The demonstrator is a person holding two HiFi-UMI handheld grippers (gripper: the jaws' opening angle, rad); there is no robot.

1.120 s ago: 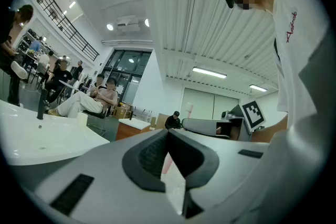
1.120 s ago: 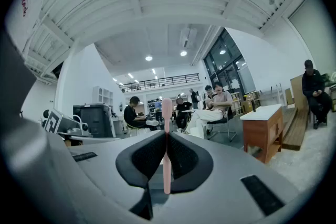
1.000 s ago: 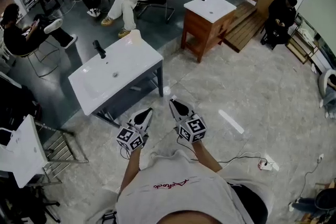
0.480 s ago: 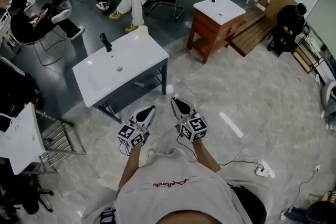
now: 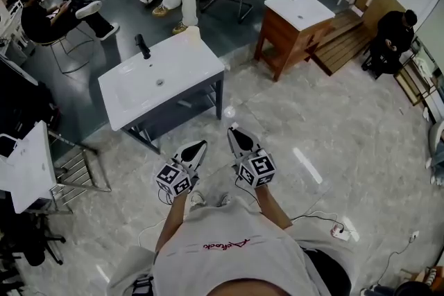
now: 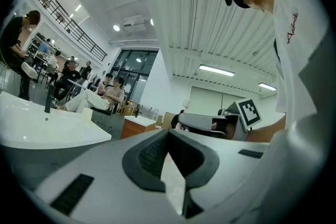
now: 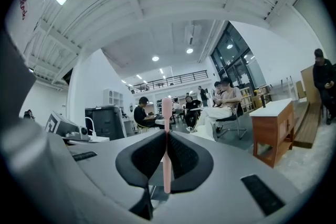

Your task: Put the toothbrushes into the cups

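Carrying stage: R tongs [image 7: 167, 132] clamped on a pink toothbrush [image 7: 167, 113], kept upright w/ one end proud of the tips, prob. so it can drop straight into the cup [image 5: 195, 32] at the far corner of the white sink bench [image 5: 180, 62]. L tongs [image 6: 168, 131] closed tip to tip, nothing seen in them. Both are held level, short of the bench's near edge.
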